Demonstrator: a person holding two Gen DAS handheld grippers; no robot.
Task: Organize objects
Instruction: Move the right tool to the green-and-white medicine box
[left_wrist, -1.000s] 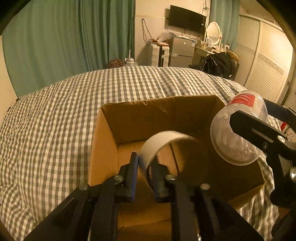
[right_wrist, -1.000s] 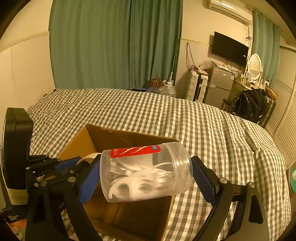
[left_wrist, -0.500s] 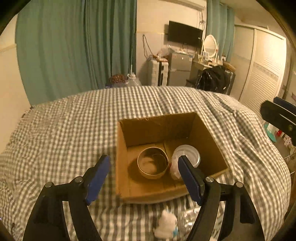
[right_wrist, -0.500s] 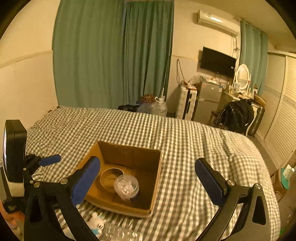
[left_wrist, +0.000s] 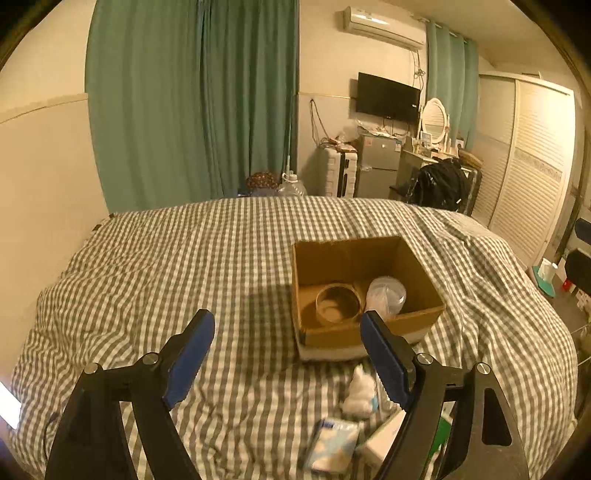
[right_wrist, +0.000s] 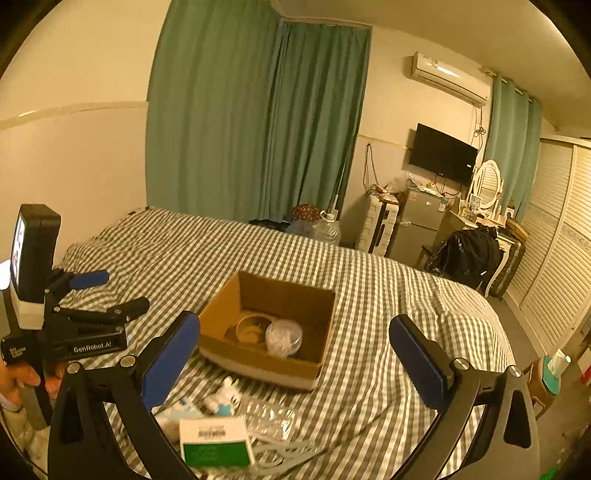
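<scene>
While both grippers hover spread wide and empty above the grey-and-white checked bed (left_wrist: 229, 258), the open brown cardboard box (left_wrist: 424, 288) sits toward its near edge, holding a round tape roll (left_wrist: 338, 304) and a clear plastic jar (left_wrist: 386, 295) side by side. Left gripper (left_wrist: 286, 354); right gripper (right_wrist: 295, 354). Just before the box lie a small white plush toy (right_wrist: 223, 397) and a green-and-white carton (right_wrist: 214, 441).

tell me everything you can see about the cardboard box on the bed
The cardboard box is brown, open-topped and roughly square, with plain walls and a paler band along its bottom front edge. It sits flat on the checked bedcover, upright. Inside, side by side on its floor, are a tape roll lying flat and a clear plastic jar of white bits. Neither claw touches it. A small white toy lies just in front.
</scene>
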